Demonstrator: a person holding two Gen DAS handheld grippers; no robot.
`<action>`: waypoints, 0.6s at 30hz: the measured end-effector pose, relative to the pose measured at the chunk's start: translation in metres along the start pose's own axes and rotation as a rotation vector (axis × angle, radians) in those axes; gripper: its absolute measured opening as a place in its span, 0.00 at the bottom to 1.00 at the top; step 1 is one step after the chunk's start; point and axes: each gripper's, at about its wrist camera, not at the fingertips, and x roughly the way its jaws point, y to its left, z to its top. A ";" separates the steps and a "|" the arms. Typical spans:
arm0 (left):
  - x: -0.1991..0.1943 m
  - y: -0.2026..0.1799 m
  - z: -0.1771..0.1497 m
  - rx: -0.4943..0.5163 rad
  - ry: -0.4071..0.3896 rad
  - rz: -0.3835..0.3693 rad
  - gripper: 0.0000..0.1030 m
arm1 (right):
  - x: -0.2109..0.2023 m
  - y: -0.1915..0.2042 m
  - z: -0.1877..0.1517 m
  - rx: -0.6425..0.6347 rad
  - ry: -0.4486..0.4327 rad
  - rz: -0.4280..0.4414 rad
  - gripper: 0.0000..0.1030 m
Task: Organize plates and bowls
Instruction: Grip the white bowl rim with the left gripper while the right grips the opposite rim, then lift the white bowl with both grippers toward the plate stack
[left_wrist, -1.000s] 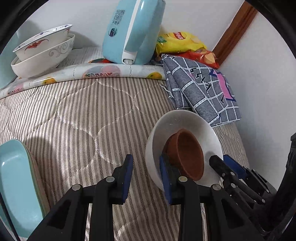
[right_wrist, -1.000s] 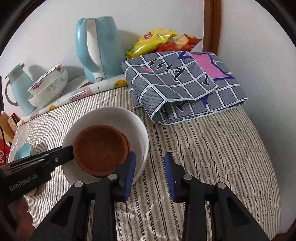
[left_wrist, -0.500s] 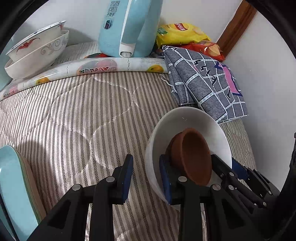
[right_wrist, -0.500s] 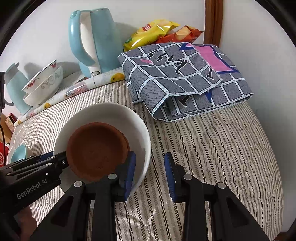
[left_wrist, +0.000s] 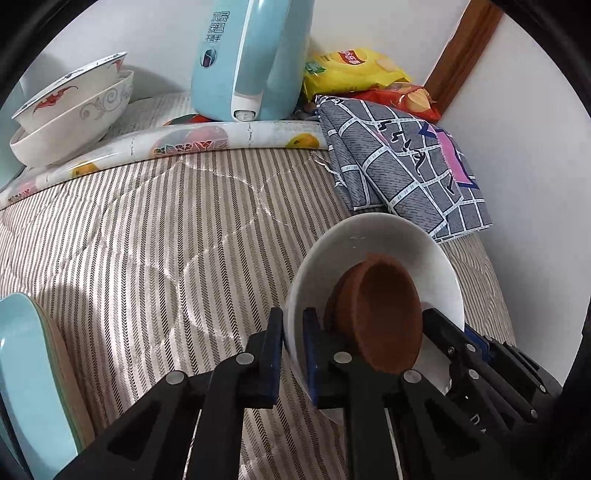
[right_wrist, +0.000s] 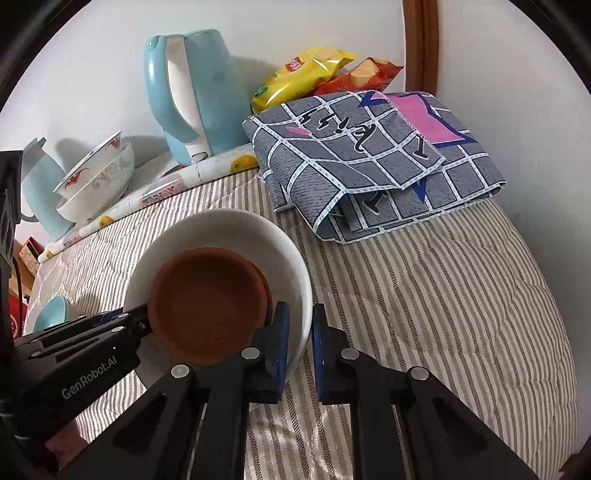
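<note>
Striped quilt (left_wrist: 155, 236); white bowl's (left_wrist: 388, 236) rim pinched between both tongs.

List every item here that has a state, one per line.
White bowl: gripped at opposite rims by both grippers.
Brown bowl: nested inside it, tilted.
Left gripper: shut on the rim.
Right gripper: closing on the rim.
Patterned bowls: stacked.
Grey cloth: folded.
Kettle: upright.

surface: bed (right_wrist: 443, 280), brown-and-cream striped quilted cover | far right: folded grey grid-pattern cloth (right_wrist: 369, 162) on cover, by wall | far edge: fruit-print rolled sheet (left_wrist: 207, 140) lying across | behind it: blue kettle (left_wrist: 243, 55), two stacked patterned bowls (left_wrist: 70, 110), snack bags (left_wrist: 351, 70)
</note>
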 end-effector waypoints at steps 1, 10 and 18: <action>-0.001 0.000 -0.001 0.003 0.002 0.000 0.10 | -0.002 0.000 -0.001 0.002 0.000 0.001 0.09; -0.007 0.003 -0.015 -0.003 0.021 -0.014 0.09 | -0.014 -0.003 -0.014 0.050 0.010 0.027 0.09; -0.019 0.008 -0.027 -0.006 0.023 -0.013 0.09 | -0.025 0.002 -0.025 0.051 0.009 0.033 0.09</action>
